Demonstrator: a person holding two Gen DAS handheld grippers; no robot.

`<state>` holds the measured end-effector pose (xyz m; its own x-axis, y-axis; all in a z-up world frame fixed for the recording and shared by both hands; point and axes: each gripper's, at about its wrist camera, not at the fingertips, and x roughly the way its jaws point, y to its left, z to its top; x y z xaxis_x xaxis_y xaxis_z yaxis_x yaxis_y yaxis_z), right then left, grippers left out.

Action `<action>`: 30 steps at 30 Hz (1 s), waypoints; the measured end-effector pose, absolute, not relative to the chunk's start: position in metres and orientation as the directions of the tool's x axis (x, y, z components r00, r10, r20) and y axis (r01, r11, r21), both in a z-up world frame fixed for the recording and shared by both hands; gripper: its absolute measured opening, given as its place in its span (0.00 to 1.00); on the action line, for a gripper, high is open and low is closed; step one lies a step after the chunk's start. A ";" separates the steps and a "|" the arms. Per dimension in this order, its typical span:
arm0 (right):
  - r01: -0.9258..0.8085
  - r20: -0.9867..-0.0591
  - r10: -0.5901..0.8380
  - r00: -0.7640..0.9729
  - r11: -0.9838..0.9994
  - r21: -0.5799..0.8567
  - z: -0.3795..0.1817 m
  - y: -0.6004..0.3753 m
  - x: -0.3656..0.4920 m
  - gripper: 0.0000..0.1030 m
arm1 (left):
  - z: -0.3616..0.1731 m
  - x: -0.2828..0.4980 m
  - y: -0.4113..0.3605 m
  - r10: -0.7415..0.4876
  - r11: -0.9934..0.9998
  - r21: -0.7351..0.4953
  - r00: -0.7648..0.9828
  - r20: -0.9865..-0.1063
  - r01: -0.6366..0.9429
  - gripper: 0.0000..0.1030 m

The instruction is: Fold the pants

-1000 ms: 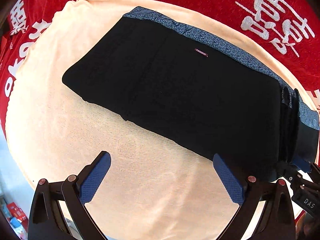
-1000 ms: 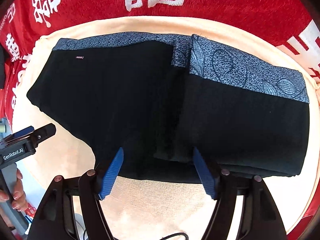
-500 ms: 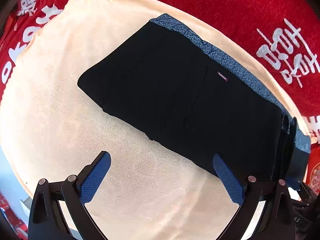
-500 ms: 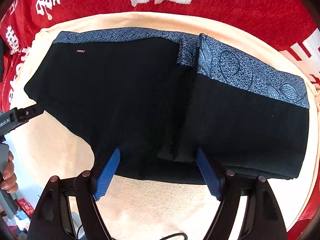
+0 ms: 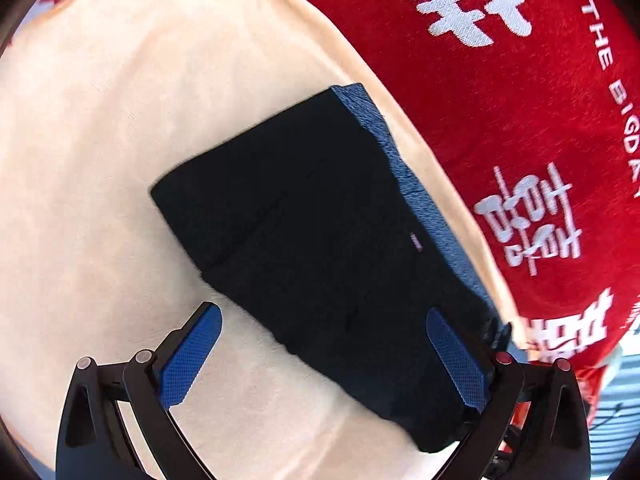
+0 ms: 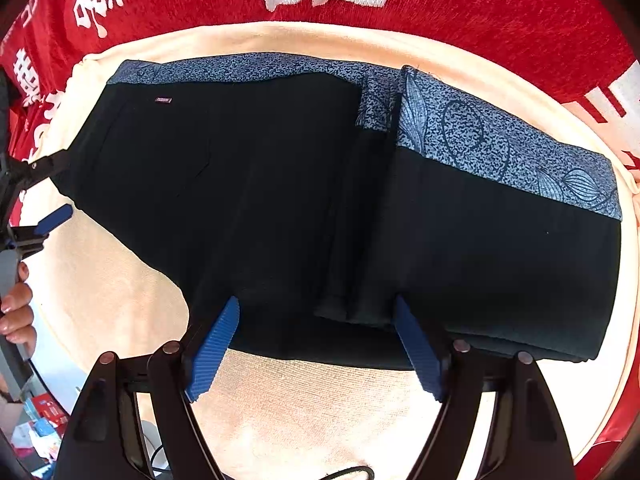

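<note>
Black soft-knit pants with a blue patterned waistband (image 6: 508, 148) lying part-folded on the cream towel (image 6: 320, 400) over the red printed cloth (image 6: 500, 12). Right gripper (image 6: 316, 344) and left gripper (image 5: 324, 348) both gaping, holding nothing (pads merely astride the near edge). Risk, probably: pinching only the top layer, spilling the stacked fold; layers beneath hidden.

The left wrist view is motion-blurred, and the pants' (image 5: 320, 240) small label (image 5: 416, 241) is unreadable.
</note>
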<state>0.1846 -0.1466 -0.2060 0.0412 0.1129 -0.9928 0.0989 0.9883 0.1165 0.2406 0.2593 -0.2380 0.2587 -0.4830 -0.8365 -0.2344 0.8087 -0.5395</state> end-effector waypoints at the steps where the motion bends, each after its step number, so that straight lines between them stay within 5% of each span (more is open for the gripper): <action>1: 0.098 -0.993 0.113 0.041 0.988 0.117 -0.206 -0.147 0.185 0.80 | -0.240 0.240 0.261 -0.503 0.795 -0.559 0.259 -0.825 -0.237 1.00; 13: 0.104 -0.992 0.120 0.044 0.987 0.124 -0.205 -0.148 0.184 0.80 | -0.232 0.253 0.234 -0.581 0.717 -0.666 0.353 -0.734 -0.206 1.00; 20: 0.099 -0.990 0.130 0.047 0.986 0.134 -0.204 -0.147 0.184 0.81 | -0.250 0.264 0.216 -0.468 0.801 -0.540 0.290 -0.835 -0.259 0.99; 22: 0.087 -0.989 0.141 0.039 0.986 0.144 -0.200 -0.148 0.186 0.81 | -0.245 0.266 0.207 -0.382 0.852 -0.454 0.283 -0.880 -0.261 0.85; 24: 0.094 -0.986 0.160 0.046 0.982 0.164 -0.190 -0.153 0.189 0.81 | -0.240 0.267 0.195 -0.264 0.919 -0.325 0.264 -0.928 -0.224 0.46; 26: 0.121 -0.979 0.187 0.080 0.973 0.195 -0.170 -0.163 0.192 0.81 | -0.233 0.266 0.184 -0.185 0.962 -0.230 0.275 -0.944 -0.144 0.37; 30: 0.150 -0.941 0.305 0.146 0.933 0.326 -0.132 -0.180 0.225 0.81 | -0.208 0.240 0.127 0.010 0.980 0.097 0.439 -0.898 0.176 0.36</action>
